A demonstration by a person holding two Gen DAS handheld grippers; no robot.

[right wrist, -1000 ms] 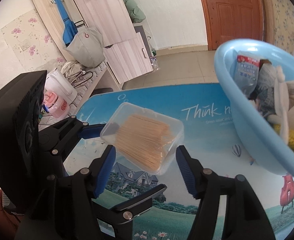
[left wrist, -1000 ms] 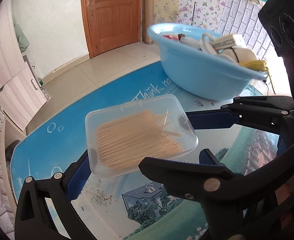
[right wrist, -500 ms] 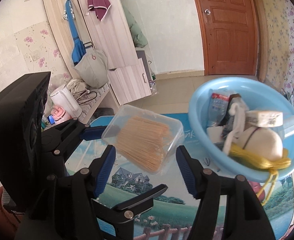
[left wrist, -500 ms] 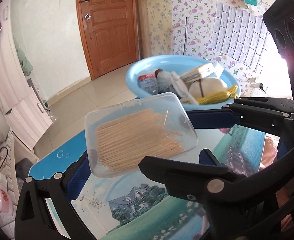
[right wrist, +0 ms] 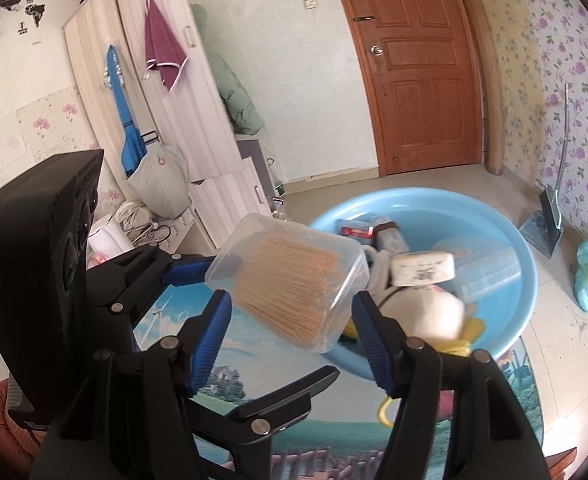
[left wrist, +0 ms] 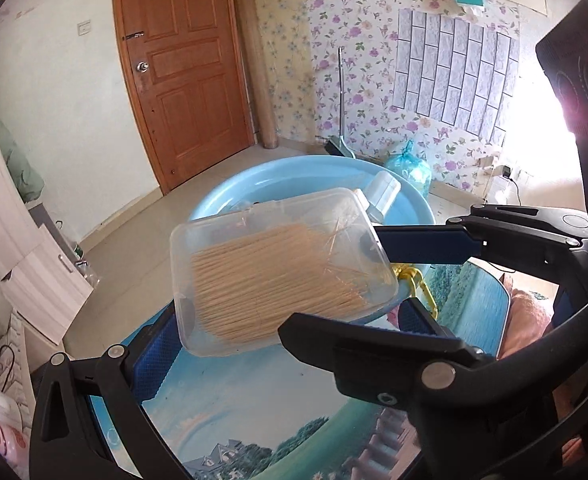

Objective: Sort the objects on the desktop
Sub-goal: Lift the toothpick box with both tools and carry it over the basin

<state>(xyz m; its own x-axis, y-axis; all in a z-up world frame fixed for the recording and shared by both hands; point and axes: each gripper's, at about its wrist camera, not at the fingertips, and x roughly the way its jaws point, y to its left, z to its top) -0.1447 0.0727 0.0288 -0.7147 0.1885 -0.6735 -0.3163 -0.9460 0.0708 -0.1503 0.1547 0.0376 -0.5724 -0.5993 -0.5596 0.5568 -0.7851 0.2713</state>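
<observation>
The clear toothpick box (left wrist: 281, 272) hung in the air, clamped at its two short ends by my left gripper (left wrist: 273, 280), one blue pad at each end. My right gripper (right wrist: 289, 312) stood with its fingers spread wide to either side of the box, touching nothing that I could see. Below lay the table (left wrist: 253, 412) with its printed landscape cover, and just beyond the box the light blue basin (right wrist: 506, 248) full of odds and ends. Behind were a tiled floor, a brown door (left wrist: 181, 68), flowered wallpaper and a pale wardrobe (right wrist: 165, 92). A second before, the box had sat low over the table with the basin farther off; now it was raised and overlapped the basin's near rim. Its long axis ran between the left pads, tilted, and the toothpicks lay along it.
</observation>
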